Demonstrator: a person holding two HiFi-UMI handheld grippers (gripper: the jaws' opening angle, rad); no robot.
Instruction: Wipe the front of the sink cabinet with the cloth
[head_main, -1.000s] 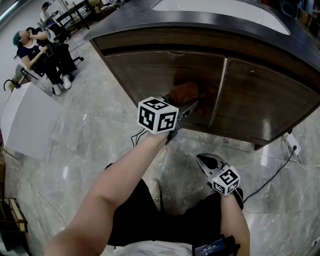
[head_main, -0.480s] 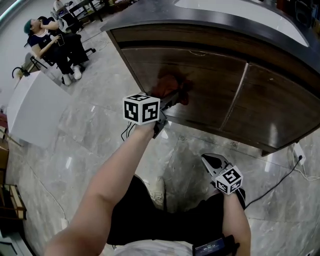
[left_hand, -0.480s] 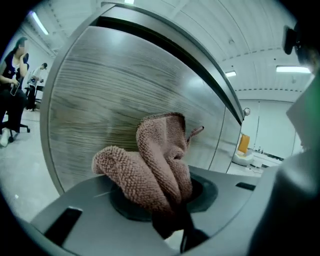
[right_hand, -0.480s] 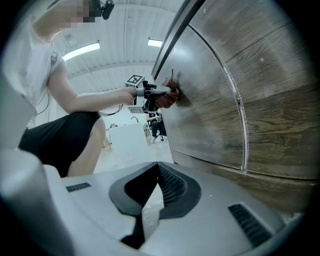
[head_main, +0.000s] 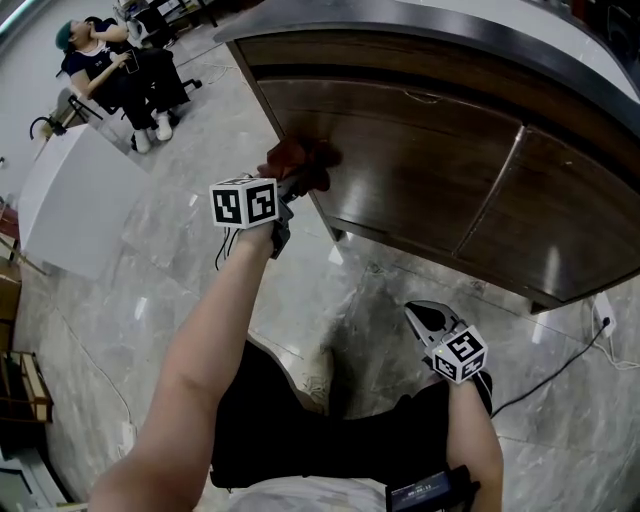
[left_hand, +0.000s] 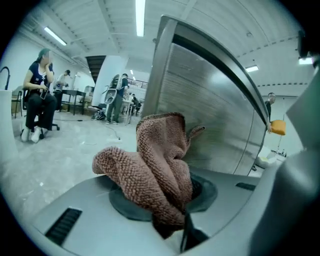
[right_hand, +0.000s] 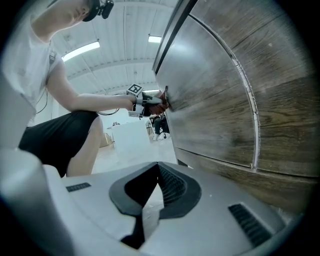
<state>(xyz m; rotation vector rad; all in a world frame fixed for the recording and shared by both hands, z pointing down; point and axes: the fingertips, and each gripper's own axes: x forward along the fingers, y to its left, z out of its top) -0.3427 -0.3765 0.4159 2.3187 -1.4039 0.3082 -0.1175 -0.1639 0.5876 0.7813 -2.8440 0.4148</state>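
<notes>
A reddish-brown cloth (head_main: 300, 158) is bunched against the left end of the dark wooden cabinet front (head_main: 420, 170). My left gripper (head_main: 296, 183) is shut on the cloth and presses it to the wood. In the left gripper view the cloth (left_hand: 160, 170) bulges out between the jaws, with the cabinet front (left_hand: 210, 115) just behind it. My right gripper (head_main: 425, 318) hangs low over the floor, clear of the cabinet, shut and empty. The right gripper view shows its own jaws (right_hand: 147, 192) together, the cabinet front (right_hand: 225, 100) to the right, and the cloth (right_hand: 159, 106) far off.
The dark countertop (head_main: 450, 30) overhangs the cabinet. A person sits on a chair (head_main: 110, 70) at the back left, beside a white table (head_main: 70, 210). A black cable (head_main: 560, 350) runs over the marble floor at the right. My legs are below the grippers.
My left gripper has slid the cloth leftward along the cabinet front, from near the door seam to the left corner. The right gripper has stayed put.
</notes>
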